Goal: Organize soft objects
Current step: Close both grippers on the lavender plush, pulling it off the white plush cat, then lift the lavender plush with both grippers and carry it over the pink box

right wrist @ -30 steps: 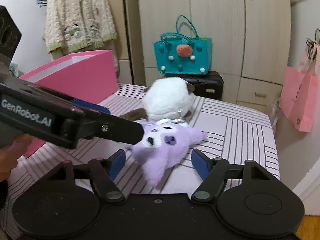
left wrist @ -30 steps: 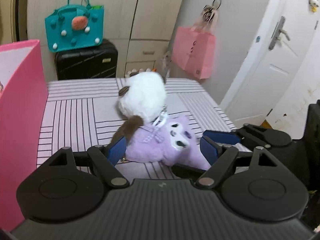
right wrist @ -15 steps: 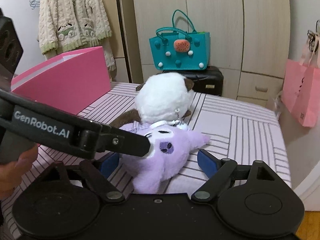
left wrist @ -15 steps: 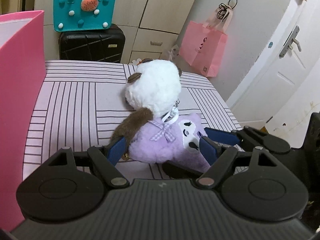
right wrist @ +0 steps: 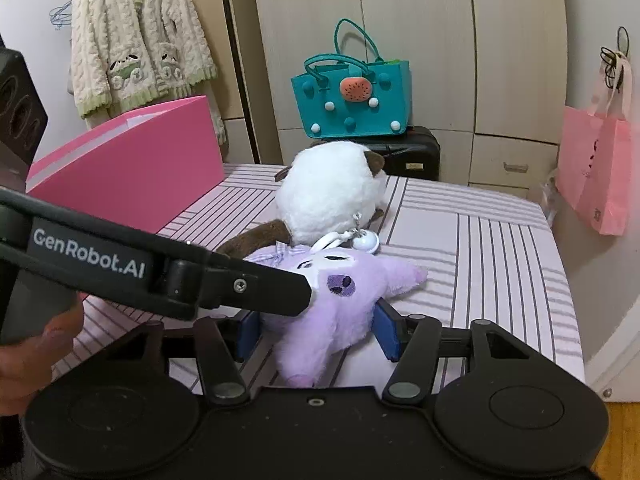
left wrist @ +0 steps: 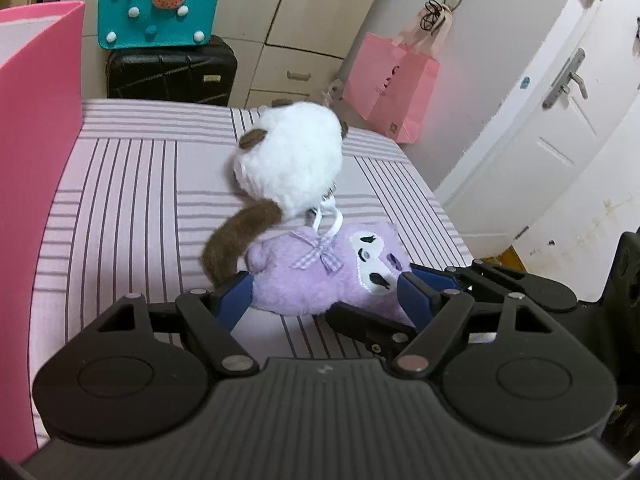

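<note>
A purple plush toy [left wrist: 312, 280] [right wrist: 344, 304] lies on the striped bed sheet [left wrist: 140, 200], close in front of a white plush with brown ears and tail [left wrist: 292, 164] [right wrist: 328, 192]. My left gripper [left wrist: 324, 294] has its blue pads against both sides of the purple toy. One of its black fingers [right wrist: 240, 284] presses on the toy's face. My right gripper [right wrist: 316, 332] is closing from the other side, and its blue pads touch the toy's flanks. In the left wrist view the right gripper's fingers [left wrist: 436, 276] flank the toy's lower end.
A tall pink box [left wrist: 36, 140] [right wrist: 132, 176] stands on the bed's left side. Beyond the bed are a teal bag [left wrist: 156, 12] on a black suitcase [left wrist: 172, 68], a hanging pink paper bag [left wrist: 392, 84] and a white door [left wrist: 560, 120]. A hand [right wrist: 32, 360] holds the left gripper.
The right gripper's jaws widened, then narrowed onto the purple toy. The toy's face has turned a little. The left gripper has rolled slightly and still straddles the toy.
</note>
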`<move>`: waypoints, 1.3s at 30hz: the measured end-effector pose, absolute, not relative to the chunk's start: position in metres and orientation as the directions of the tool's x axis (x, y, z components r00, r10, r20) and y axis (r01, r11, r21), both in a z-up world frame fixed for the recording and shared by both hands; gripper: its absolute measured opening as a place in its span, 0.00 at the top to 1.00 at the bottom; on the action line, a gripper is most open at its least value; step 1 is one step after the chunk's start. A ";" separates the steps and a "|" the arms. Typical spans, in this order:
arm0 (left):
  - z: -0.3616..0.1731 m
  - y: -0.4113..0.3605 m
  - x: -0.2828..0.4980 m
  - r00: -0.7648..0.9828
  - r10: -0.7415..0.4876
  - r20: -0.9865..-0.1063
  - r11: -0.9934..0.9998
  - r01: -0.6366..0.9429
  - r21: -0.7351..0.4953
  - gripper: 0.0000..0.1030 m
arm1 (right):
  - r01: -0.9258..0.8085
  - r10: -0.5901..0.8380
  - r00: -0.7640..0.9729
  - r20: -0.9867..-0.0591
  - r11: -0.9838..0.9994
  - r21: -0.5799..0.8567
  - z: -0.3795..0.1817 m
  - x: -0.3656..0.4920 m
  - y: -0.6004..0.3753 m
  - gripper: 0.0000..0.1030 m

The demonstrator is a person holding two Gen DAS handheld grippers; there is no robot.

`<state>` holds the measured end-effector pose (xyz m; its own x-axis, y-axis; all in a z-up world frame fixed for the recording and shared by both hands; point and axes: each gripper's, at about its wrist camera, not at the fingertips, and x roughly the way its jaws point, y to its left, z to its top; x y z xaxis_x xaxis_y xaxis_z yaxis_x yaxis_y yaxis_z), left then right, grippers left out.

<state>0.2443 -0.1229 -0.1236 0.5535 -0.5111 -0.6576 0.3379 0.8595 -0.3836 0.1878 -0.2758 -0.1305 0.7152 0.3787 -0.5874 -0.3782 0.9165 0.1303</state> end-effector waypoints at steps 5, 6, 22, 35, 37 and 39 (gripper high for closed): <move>-0.123 -0.120 0.234 0.565 -0.514 -0.645 0.858 0.337 -0.389 0.24 | -0.365 0.379 0.705 -0.599 0.918 0.152 -0.129 0.173 -0.278 0.39; -0.122 -0.120 0.232 0.576 -0.507 -0.642 0.862 0.334 -0.381 0.24 | -0.371 0.384 0.702 -0.599 0.916 0.153 -0.129 0.169 -0.278 0.39; -0.128 -0.121 0.216 0.514 -0.559 -0.651 0.827 0.400 -0.395 0.43 | -0.328 0.341 0.747 -0.571 0.936 0.131 -0.141 0.139 -0.277 0.39; -0.113 -0.108 0.187 0.503 -0.570 -0.650 0.819 0.409 -0.402 0.43 | -0.290 0.318 0.757 -0.571 0.946 0.142 -0.133 0.113 -0.272 0.39; -0.109 -0.105 0.180 0.514 -0.567 -0.644 0.821 0.418 -0.389 0.43 | -0.296 0.320 0.755 -0.572 0.945 0.137 -0.130 0.110 -0.270 0.38; -0.106 -0.101 0.175 0.520 -0.565 -0.641 0.822 0.421 -0.382 0.43 | -0.301 0.320 0.757 -0.570 0.945 0.131 -0.127 0.107 -0.267 0.38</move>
